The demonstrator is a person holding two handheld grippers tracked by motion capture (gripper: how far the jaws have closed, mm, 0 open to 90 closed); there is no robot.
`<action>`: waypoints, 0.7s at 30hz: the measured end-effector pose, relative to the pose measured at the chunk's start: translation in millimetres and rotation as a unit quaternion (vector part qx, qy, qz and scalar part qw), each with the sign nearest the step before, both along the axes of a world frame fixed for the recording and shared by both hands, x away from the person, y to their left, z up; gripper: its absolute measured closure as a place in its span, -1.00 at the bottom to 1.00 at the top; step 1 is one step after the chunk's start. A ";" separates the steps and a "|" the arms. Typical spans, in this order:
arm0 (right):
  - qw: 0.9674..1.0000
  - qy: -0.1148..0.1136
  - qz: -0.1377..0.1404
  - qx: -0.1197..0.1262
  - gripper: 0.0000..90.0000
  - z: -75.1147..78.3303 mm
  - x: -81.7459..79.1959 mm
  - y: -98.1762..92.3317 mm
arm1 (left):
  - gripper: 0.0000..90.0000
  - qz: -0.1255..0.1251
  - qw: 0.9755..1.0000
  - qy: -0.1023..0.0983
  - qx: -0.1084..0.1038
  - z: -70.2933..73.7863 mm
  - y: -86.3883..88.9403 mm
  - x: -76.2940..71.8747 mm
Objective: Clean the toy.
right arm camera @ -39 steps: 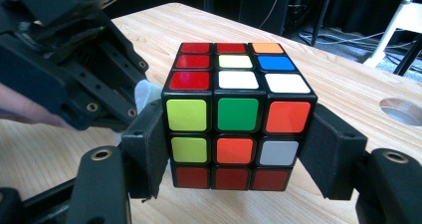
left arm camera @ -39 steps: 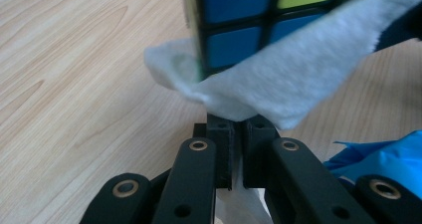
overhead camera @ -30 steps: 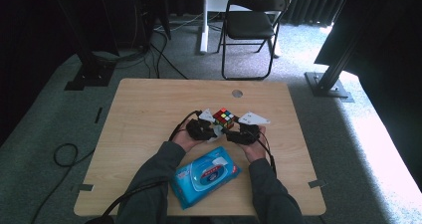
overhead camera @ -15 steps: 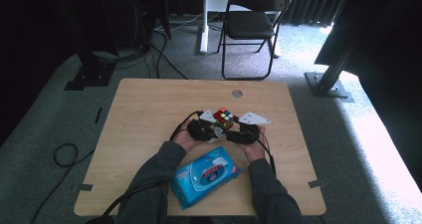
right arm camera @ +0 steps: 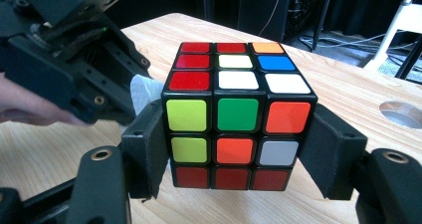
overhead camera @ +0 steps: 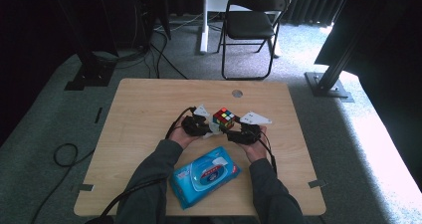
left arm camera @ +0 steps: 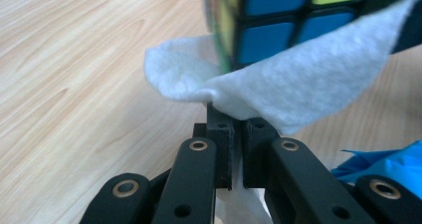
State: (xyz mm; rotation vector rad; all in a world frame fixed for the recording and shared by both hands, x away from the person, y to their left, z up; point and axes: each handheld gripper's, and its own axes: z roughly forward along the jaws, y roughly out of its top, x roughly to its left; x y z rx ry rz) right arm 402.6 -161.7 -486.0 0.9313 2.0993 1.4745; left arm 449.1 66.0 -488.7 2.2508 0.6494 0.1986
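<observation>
Wooden table [overhead camera: 149, 114]: right gripper [right arm camera: 238, 149] clamps Rubik's cube [right arm camera: 238, 119]; left gripper [left arm camera: 236, 134] pinches white wipe [left arm camera: 298, 92] against cube; blue wipes pack [overhead camera: 205, 174] near.

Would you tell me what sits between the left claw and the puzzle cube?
A white wipe, pinched in the left claw, lies against the cube, seen in the left gripper view.

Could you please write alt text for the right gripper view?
A scrambled, multicoloured plastic puzzle cube is clamped between the right gripper's two black fingers above a light wooden table. At the upper left, the left gripper holds a white wipe against the cube's side.
</observation>
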 end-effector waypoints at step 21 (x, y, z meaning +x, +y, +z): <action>1.000 -0.003 -0.001 0.002 -0.24 0.2 -1.0 1.6 | 0.90 0.008 1.000 0.004 -0.003 -3.3 1.6 -0.2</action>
